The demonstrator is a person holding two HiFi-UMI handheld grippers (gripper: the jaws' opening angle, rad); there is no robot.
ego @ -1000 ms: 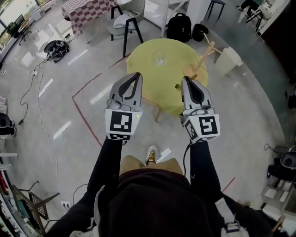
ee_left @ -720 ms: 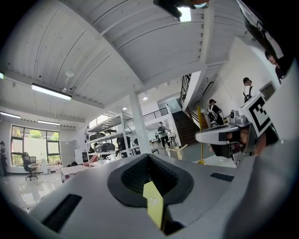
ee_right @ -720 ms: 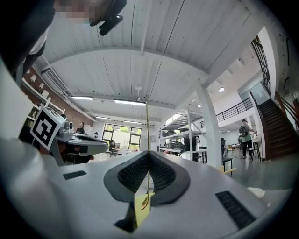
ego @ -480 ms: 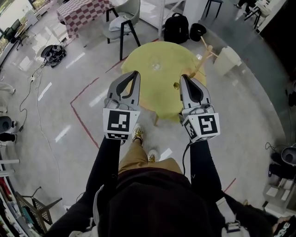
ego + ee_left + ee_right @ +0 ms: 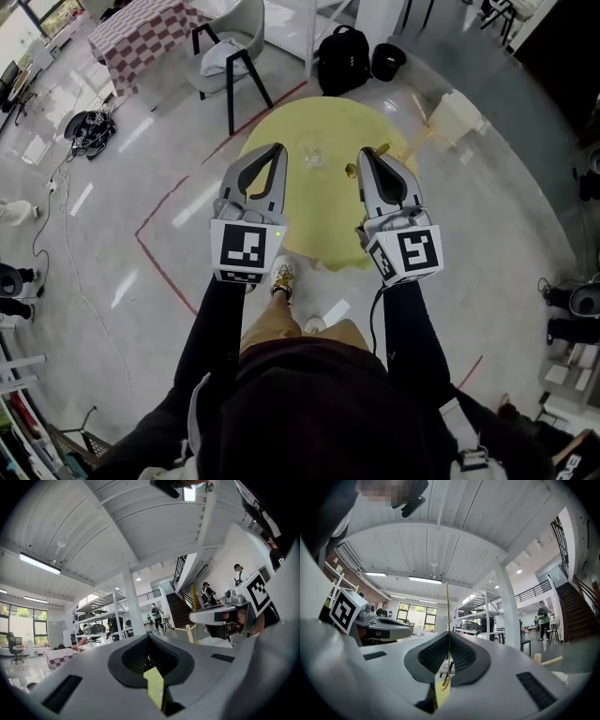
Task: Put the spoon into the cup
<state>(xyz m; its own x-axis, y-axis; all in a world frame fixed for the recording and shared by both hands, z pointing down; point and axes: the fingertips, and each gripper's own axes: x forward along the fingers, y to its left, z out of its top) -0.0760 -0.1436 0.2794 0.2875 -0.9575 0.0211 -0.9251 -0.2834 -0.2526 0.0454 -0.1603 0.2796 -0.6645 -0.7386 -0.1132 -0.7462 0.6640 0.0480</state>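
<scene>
The person is walking up to the table [image 5: 319, 220]. A second ago it was lying ahead of both grippers; now its near edge is sliding in under them.

The left gripper [image 5: 277, 150] is travelling clenched and empty. In its own view the jaws are meeting, with only a sliver of yellow tabletop showing through.

The cup [image 5: 314, 157] is standing near the table's middle. It is now showing between the two gripper tips rather than well beyond them. The approach looks nearly done, and I judge that lowering the spoon [image 5: 352, 171] into the cup is coming next.

The right gripper [image 5: 364, 155] is grasping the spoon. Its jaws are pinching it low down, with the handle rising upright and the bowl hanging just below the pads.

The cup is clear and small, so its rim is hard to make out, and neither gripper view is showing it. The grippers are covering part of the table's near edge. From the head view, only a gold glint of the spoon is showing.
</scene>
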